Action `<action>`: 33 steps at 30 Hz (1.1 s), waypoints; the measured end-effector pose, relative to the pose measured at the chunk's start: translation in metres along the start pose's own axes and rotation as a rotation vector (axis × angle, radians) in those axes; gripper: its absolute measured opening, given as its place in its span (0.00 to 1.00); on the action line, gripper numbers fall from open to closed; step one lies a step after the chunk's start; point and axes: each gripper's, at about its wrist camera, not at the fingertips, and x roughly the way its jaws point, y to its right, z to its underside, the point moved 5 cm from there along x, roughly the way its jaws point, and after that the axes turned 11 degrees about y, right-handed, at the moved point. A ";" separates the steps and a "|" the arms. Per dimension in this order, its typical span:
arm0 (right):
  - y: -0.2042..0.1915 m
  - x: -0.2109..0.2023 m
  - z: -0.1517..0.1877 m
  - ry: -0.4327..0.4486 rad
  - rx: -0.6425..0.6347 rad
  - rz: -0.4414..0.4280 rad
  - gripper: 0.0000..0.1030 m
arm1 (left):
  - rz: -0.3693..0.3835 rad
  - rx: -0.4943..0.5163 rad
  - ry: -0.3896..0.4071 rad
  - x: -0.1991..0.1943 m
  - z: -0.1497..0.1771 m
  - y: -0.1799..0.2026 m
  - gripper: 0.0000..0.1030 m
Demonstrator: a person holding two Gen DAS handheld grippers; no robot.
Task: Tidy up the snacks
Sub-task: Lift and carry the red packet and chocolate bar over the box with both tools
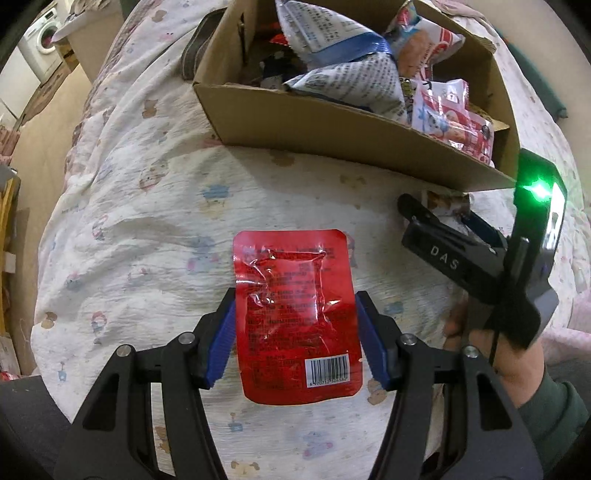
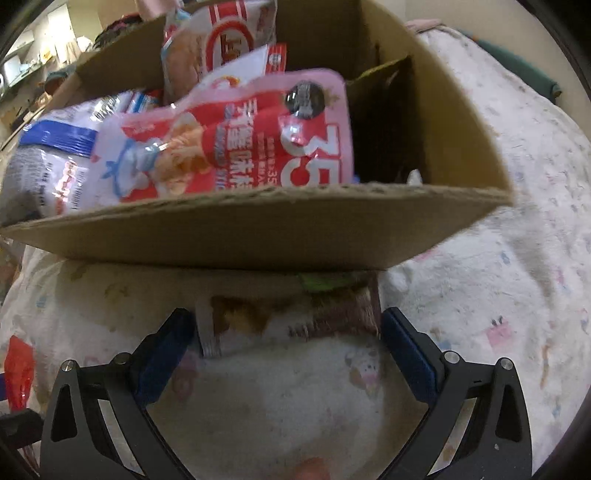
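A red snack packet (image 1: pixel 295 314) with a barcode hangs over the quilt, and my left gripper (image 1: pixel 295 336) is shut on its two side edges. In the right wrist view the same red packet (image 2: pixel 18 365) shows at the far left edge. My right gripper (image 2: pixel 286 321) stands wide open just in front of the cardboard box (image 2: pixel 258 229). A brown and white snack packet (image 2: pixel 288 317) lies between its blue pads (image 2: pixel 402 343), partly tucked under the box. From the left wrist view my right gripper (image 1: pixel 443 218) reaches toward the box's near corner over that brown packet (image 1: pixel 443 201).
The cardboard box (image 1: pixel 332 129) sits on a quilted bed (image 1: pixel 147 221) and holds several snack bags, among them a pink and red bag (image 2: pixel 258 140) and white and blue bags (image 1: pixel 332 33). A hand and green sleeve (image 1: pixel 524 369) hold the right gripper. A washing machine (image 1: pixel 44 40) stands far left.
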 end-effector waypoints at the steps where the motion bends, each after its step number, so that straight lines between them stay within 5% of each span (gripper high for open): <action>1: -0.001 0.001 -0.001 0.000 -0.011 -0.002 1.00 | 0.001 -0.002 -0.001 0.003 -0.002 0.003 0.56; 3: -0.002 0.002 -0.003 0.002 -0.022 -0.001 0.97 | 0.002 -0.001 -0.002 0.004 -0.004 0.002 0.55; 7: 0.000 -0.003 -0.008 0.018 -0.014 -0.011 0.74 | 0.008 0.008 -0.002 0.004 -0.005 -0.001 0.55; 12: 0.009 -0.011 -0.014 0.024 -0.002 -0.018 0.63 | 0.003 0.025 0.010 0.008 -0.007 -0.003 0.55; 21: 0.020 -0.030 -0.015 0.033 0.008 -0.042 0.61 | -0.027 0.028 0.019 0.009 -0.002 0.000 0.56; 33: 0.039 -0.119 -0.007 0.086 0.054 -0.107 0.61 | -0.023 0.057 0.096 -0.017 -0.005 0.016 0.55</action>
